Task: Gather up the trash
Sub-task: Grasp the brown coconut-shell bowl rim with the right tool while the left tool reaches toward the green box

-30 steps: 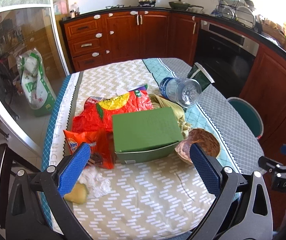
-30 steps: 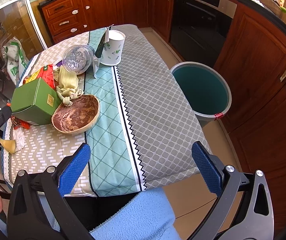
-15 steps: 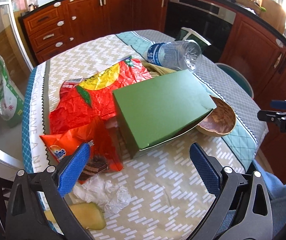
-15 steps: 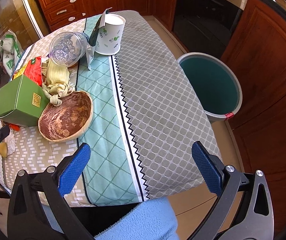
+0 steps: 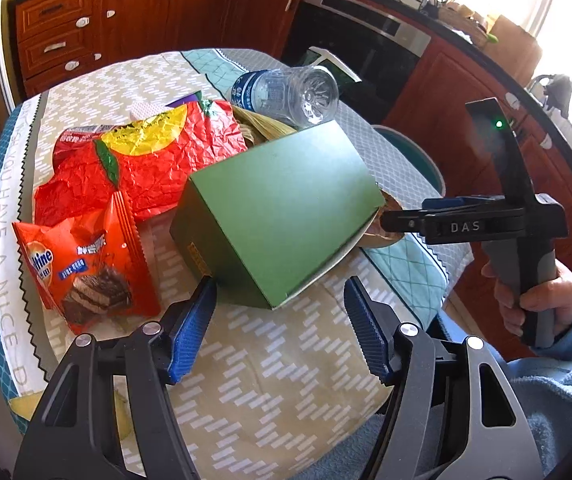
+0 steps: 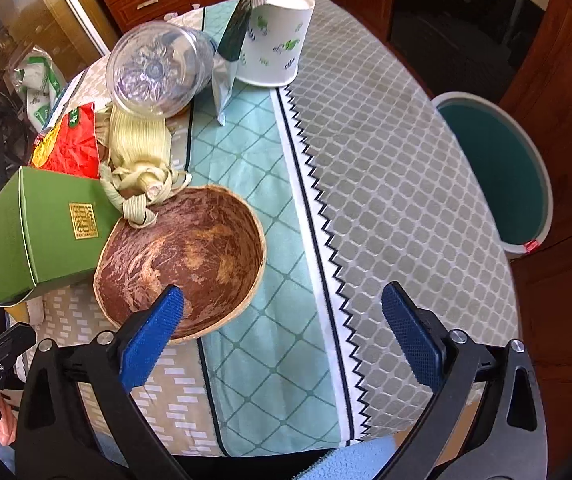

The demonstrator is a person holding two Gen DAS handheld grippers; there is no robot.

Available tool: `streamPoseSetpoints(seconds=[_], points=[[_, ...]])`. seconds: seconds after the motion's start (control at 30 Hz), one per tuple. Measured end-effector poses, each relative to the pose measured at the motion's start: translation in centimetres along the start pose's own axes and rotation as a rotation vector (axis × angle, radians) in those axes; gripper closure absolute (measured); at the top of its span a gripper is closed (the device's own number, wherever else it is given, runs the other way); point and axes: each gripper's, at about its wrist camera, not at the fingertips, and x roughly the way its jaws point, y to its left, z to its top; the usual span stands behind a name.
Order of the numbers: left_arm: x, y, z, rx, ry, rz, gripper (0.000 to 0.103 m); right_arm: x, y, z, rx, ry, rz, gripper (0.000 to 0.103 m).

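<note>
Left tongs (image 5: pixel 279 324): jaws part-way in and just been closing, nothing between the pads yet. The green box (image 5: pixel 281 208) lies just ahead of them on the counter (image 5: pixel 269 380), its near bottom corner pointing into the gap and your left pad almost at its near left edge. The long axis runs from near-left to far-right, so the jaws would span a corner, not a flat face. Judgement: you need to roll the wrist or shift along the box before the pads can seat on two parallel sides.

Right tongs (image 6: pixel 283 316): wide, also just been closing, and empty. Your left pad hangs over the near rim of the coconut shell (image 6: pixel 181 264); the shell sits ahead and to the left of the gap, touching the box. This hand is the nearer one to the shell; the left hand is nearer to the box.

Count of trash on the counter:
- green box, one
- coconut shell, one
- plastic bottle (image 6: pixel 157 72), one, on its side
- paper cup (image 6: pixel 275 40), one, inverted
- corn husk bundle (image 6: pixel 141 148), one
- red wrappers, two: large (image 5: pixel 145 160), snack (image 5: pixel 85 264)

Bin (image 6: pixel 498 172): one, on the floor, right of the counter, well apart from both tongs.
</note>
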Motion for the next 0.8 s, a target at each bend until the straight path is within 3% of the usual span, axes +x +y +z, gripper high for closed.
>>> streamPoseSetpoints(seconds=[0.03,0.1,0.2,0.33,0.5,0.63,0.7,0.8], points=[[0.1,0.0,-0.2,-0.004,0.006,-0.007,0.036,0.3,0.1,-0.2,-0.003,0.011,0.006,0.020],[0.3,-0.1,-0.5,-0.008,0.012,-0.015,0.036,0.8,0.1,-0.7,-0.019,0.024,0.011,0.038],[-0.1,0.4,-0.6,-0.025,0.000,0.025,0.036,0.8,0.1,-1.2,-0.055,0.004,-0.026,0.057],[-2.0,1.6,0.1,-0.038,-0.038,0.062,0.030,0.6,-0.1,-1.3,-0.076,-0.007,-0.053,0.064],[-4.2,1.6,3.4,0.013,-0.100,0.076,0.029,0.1,0.4,-1.9,-0.092,-0.015,-0.045,0.086],[-4.5,2.2,6.8,0.015,-0.135,0.066,0.029,-0.5,0.6,-2.2,-0.099,-0.024,-0.040,0.091],[-3.1,2.2,7.5,0.021,-0.086,0.062,0.029,-1.0,0.1,-2.1,-0.088,-0.039,-0.048,0.093],[-1.4,0.2,6.1,0.071,-0.011,0.044,0.030,-2.1,-1.4,-2.1,-0.063,-0.071,-0.087,0.093]])
